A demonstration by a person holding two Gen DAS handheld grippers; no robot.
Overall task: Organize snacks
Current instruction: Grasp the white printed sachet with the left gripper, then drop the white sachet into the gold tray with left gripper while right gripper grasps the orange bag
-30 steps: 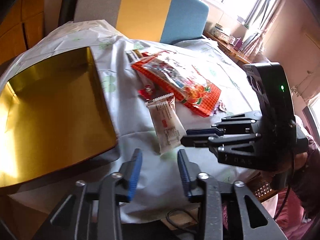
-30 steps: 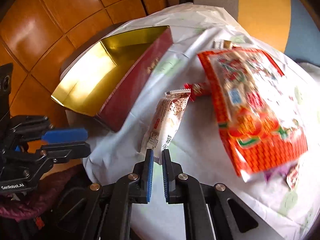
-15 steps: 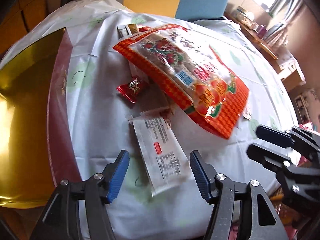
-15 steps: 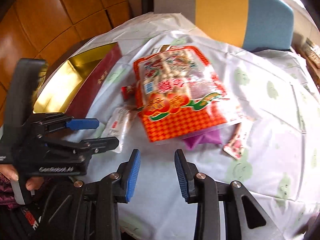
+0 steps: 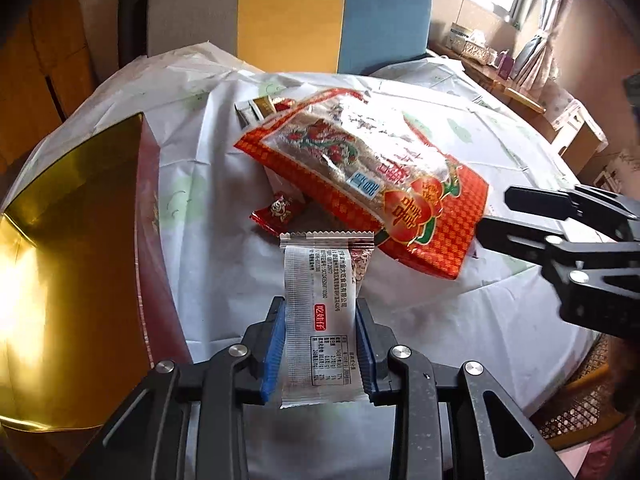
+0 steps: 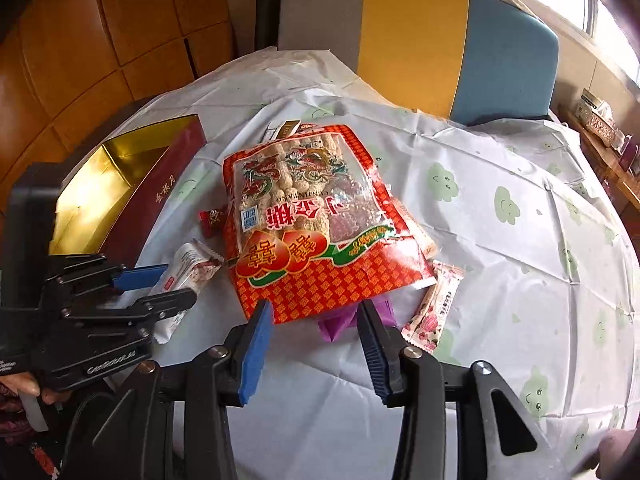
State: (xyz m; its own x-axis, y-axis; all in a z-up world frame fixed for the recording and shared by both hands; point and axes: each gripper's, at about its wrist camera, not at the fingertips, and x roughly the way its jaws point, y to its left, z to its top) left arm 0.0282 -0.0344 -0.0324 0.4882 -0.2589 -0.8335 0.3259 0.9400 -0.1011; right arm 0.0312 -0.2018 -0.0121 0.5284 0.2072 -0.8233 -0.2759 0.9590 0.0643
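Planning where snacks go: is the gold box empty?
Cannot tell fully. The box is open, and its visible gold interior shows no snacks, but part is hidden.

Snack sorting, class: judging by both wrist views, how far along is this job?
Barely started: the gold-lined box shows no snacks in the part in view. In hand: the left gripper is shut on the white snack bar. Left on the table: the big red bag, small red candy, pink packet and purple wrapper. The right gripper is open before the bag.
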